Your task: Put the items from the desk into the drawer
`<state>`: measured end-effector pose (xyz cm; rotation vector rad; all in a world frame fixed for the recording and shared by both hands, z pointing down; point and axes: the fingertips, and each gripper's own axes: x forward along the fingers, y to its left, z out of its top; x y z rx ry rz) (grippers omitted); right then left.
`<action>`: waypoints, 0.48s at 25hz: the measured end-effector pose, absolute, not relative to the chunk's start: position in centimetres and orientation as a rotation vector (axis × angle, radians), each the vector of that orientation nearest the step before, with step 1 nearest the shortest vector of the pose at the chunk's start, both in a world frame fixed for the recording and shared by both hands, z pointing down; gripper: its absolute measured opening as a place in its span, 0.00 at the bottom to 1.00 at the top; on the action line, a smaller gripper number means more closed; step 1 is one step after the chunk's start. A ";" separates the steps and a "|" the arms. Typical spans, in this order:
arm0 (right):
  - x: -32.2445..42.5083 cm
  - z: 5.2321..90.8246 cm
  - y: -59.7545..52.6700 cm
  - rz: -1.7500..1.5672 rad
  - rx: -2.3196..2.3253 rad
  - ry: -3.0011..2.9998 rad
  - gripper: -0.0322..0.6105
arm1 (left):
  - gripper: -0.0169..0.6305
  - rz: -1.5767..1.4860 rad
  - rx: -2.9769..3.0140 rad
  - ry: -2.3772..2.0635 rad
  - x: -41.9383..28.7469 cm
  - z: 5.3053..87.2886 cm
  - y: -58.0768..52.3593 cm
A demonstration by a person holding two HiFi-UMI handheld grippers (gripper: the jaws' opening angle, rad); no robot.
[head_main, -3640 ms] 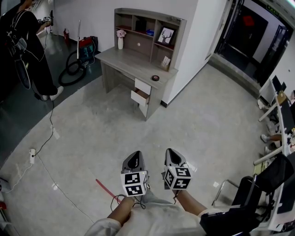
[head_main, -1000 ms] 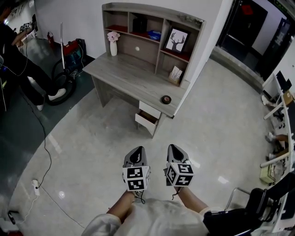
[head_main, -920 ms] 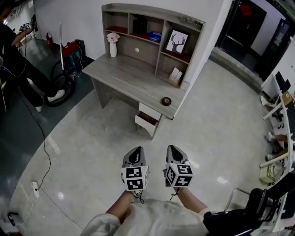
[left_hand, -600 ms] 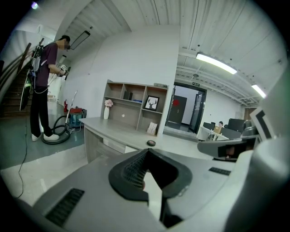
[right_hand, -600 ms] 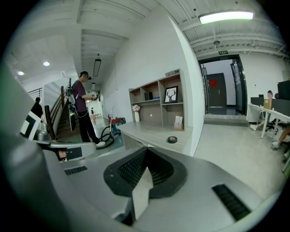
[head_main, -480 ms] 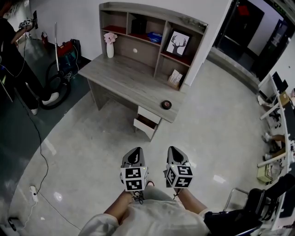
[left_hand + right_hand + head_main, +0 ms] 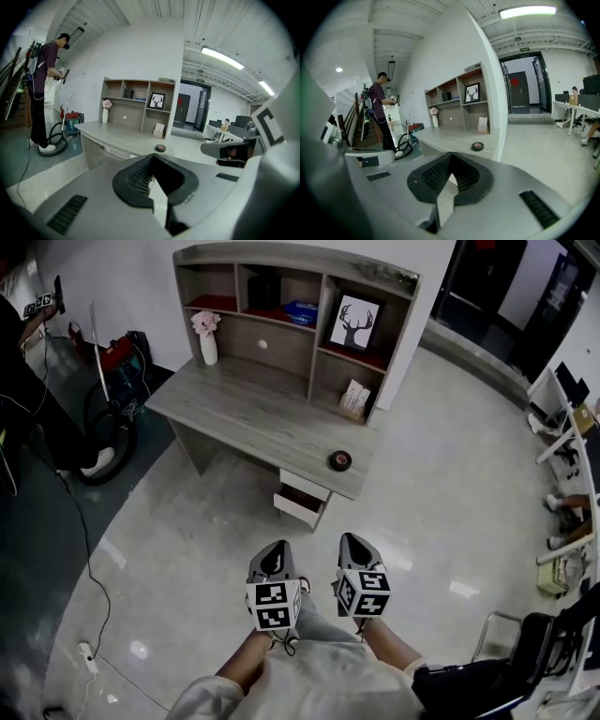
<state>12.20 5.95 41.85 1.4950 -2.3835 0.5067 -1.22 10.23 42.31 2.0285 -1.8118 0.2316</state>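
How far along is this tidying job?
Barely begun. Done: the drawer under the desk already stands partly open. In hand: nothing; the left gripper and right gripper have jaws shut, empty, short of the desk. Left: the black tape roll lies on the desk, not yet in the drawer.

A black tape roll (image 7: 339, 461) lies flat near the grey desk's (image 7: 244, 413) front right corner, above the part-open drawer (image 7: 297, 507).
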 end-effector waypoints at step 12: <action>9.7 42.5 -4.7 0.543 1.515 -2.333 0.05 | 0.02 0.249 2.026 -1.753 -3.7 42.8 -0.8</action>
